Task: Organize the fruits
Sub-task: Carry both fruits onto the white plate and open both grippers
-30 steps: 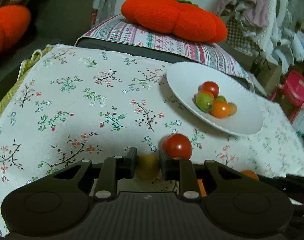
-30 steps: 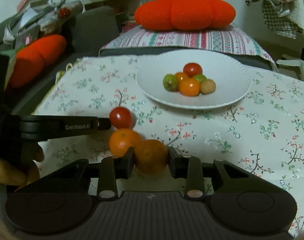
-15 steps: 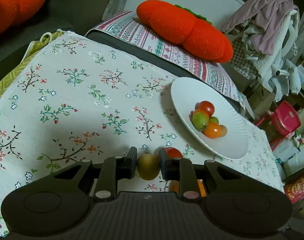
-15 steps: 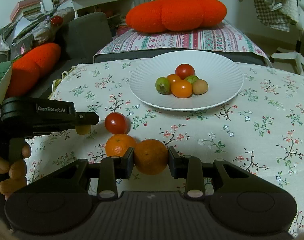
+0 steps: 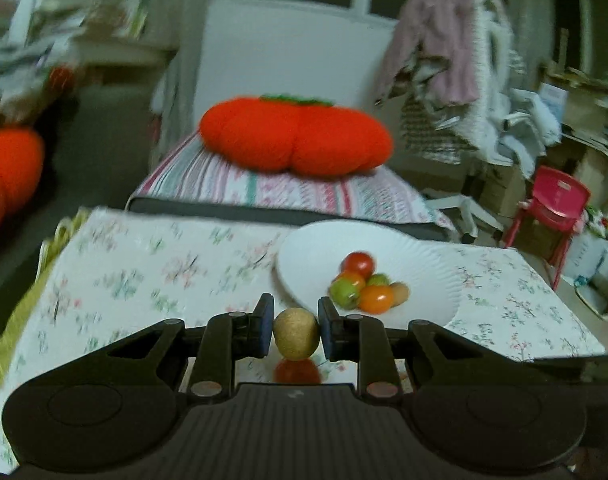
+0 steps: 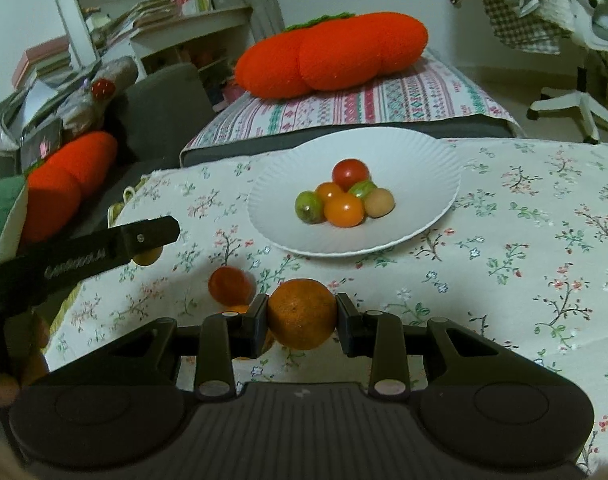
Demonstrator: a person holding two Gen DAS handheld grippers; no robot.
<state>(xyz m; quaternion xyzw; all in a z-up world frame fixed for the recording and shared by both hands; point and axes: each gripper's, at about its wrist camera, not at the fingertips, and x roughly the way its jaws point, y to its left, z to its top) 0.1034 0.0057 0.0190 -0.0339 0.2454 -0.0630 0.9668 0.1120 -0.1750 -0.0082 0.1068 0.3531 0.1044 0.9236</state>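
Note:
My left gripper [image 5: 295,330] is shut on a small yellow-brown fruit [image 5: 296,333] and holds it above the cloth, short of the white plate [image 5: 304,256]. My right gripper [image 6: 301,320] is shut on an orange [image 6: 301,314] and holds it above the cloth in front of the plate [image 6: 424,160]. The plate holds several small fruits [image 6: 346,196]. A red tomato [image 6: 229,285] lies on the cloth, left of my right gripper. A second orange [image 6: 239,309] lies mostly hidden behind my right gripper's left finger. The left gripper [image 6: 143,236] shows from the side in the right wrist view.
A flowered cloth [image 6: 524,240] covers the table. Beyond its far edge a striped cushion [image 6: 364,100] carries a big orange plush [image 6: 332,54]. Another orange plush [image 6: 63,184] lies left. A pink chair [image 5: 552,204] and clutter stand at the right.
My left gripper has lifted the yellow-brown fruit and swung to face the plate. My right gripper has risen with the orange and moved nearer the plate.

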